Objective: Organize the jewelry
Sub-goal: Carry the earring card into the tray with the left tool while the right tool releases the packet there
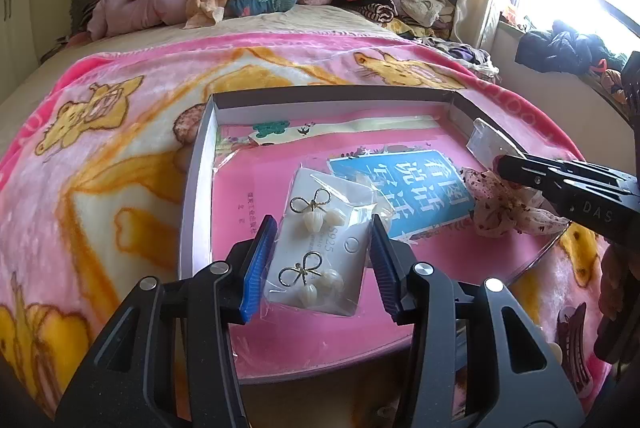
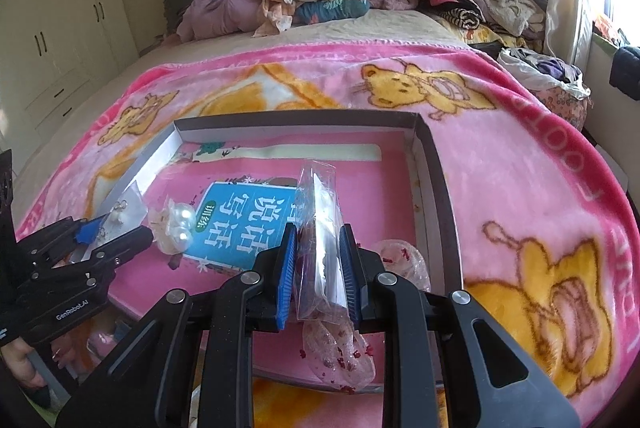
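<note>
Left wrist view shows the left tongs (image 1: pixel 322 264) spread around a light, slippery bagged earring card (image 1: pixel 320 248) lying in the box (image 1: pixel 196 163), best nipped by its stiff edges, while the right tongs (image 2: pixel 318 276) pinch a crinkly plastic packet (image 2: pixel 320 228).

Both wrist views look close down at 12 o'clock over the shallow box (image 1: pixel 200 155), sharing its blue booklet (image 2: pixel 240 224) and the bed (image 1: pixel 120 147).
</note>
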A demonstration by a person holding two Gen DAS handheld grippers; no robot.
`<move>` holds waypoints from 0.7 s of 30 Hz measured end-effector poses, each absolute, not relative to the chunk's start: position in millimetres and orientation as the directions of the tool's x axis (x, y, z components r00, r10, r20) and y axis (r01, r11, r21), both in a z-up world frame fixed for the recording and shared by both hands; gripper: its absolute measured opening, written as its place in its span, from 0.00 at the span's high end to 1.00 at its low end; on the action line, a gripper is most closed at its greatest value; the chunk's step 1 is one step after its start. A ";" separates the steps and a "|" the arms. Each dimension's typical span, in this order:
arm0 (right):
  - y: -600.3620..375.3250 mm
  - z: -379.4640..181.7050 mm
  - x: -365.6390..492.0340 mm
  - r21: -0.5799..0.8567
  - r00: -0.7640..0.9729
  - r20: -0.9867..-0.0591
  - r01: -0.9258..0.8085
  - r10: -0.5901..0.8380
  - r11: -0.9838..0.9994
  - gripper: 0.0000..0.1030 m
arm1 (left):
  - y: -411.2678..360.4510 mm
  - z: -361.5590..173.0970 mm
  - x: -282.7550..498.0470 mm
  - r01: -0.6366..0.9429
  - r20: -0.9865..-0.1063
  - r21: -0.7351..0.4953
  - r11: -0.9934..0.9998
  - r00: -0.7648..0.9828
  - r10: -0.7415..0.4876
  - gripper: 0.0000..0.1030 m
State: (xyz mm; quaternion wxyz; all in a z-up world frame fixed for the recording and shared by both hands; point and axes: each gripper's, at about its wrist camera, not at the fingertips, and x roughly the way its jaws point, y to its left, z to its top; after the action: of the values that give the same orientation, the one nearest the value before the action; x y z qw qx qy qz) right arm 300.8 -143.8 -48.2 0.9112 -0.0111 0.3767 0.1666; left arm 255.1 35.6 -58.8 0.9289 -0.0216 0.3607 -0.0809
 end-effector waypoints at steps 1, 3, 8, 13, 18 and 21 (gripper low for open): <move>-143.6 -48.6 299.8 0.107 0.660 -0.690 -0.313 0.297 0.944 0.77 | 35.7 -58.6 255.0 0.135 -0.666 -0.099 0.986 0.727 -0.166 0.63; -143.6 -49.9 298.3 0.110 0.658 -0.691 -0.313 0.299 0.943 0.77 | 35.5 -58.8 254.9 0.135 -0.666 -0.097 0.986 0.727 -0.165 0.63; -144.5 -51.0 294.9 0.119 0.660 -0.686 -0.311 0.304 0.943 0.75 | 36.4 -58.7 254.7 0.133 -0.665 -0.099 0.986 0.728 -0.164 0.63; -147.7 -54.1 288.7 0.127 0.658 -0.688 -0.304 0.305 0.944 0.64 | 36.0 -58.5 254.7 0.132 -0.666 -0.097 0.987 0.728 -0.163 0.63; -154.9 -49.6 278.4 0.151 0.674 -0.670 -0.288 0.312 0.946 0.48 | 39.2 -56.2 251.0 0.131 -0.657 -0.099 0.986 0.735 -0.164 0.55; -158.8 -42.7 270.7 0.146 0.693 -0.653 -0.280 0.305 0.949 0.41 | 39.9 -53.6 248.2 0.130 -0.651 -0.097 0.987 0.741 -0.161 0.48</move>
State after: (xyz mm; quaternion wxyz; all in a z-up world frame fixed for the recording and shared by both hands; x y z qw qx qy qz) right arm 270.7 -158.8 -42.7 0.9199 0.0173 0.3580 0.1590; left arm 248.2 39.9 -53.6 0.9328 -0.0224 0.3510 -0.0780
